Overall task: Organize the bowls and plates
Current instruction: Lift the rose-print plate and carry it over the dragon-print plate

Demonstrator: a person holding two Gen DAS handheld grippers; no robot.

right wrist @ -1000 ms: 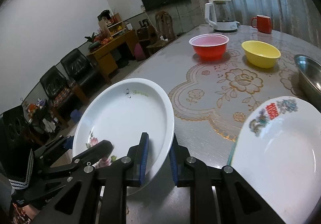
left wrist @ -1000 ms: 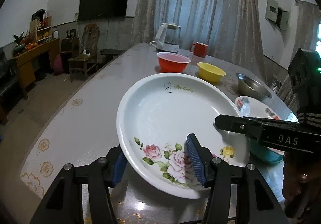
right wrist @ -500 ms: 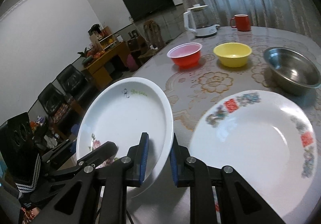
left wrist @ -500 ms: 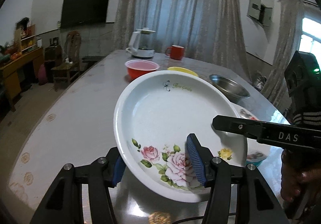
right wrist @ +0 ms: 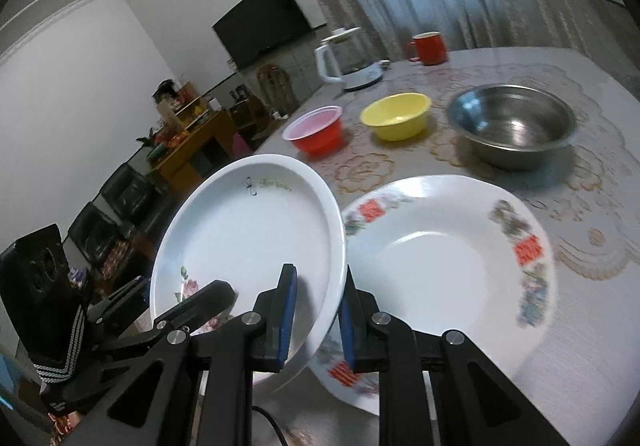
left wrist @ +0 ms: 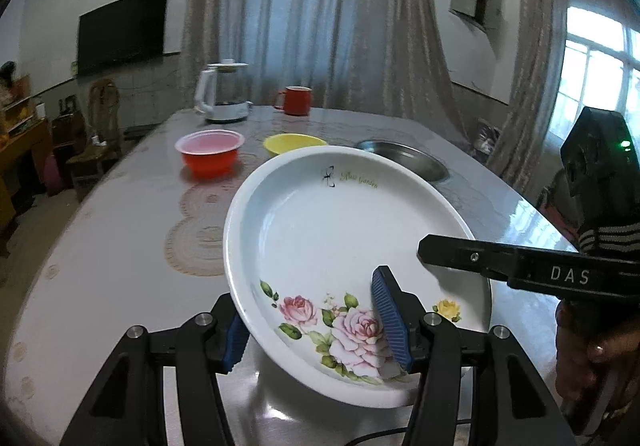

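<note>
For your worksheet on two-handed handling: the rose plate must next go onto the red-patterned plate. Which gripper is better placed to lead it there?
Right. The right gripper grips the rose plate on the rim beside the red-patterned plate; the left gripper holds its far side.

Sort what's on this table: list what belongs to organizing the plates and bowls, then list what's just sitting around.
Part of the job:
rose plate, held by both grippers
red-patterned plate
red bowl
yellow bowl
steel bowl

Just lying about:
white kettle
red mug
</note>
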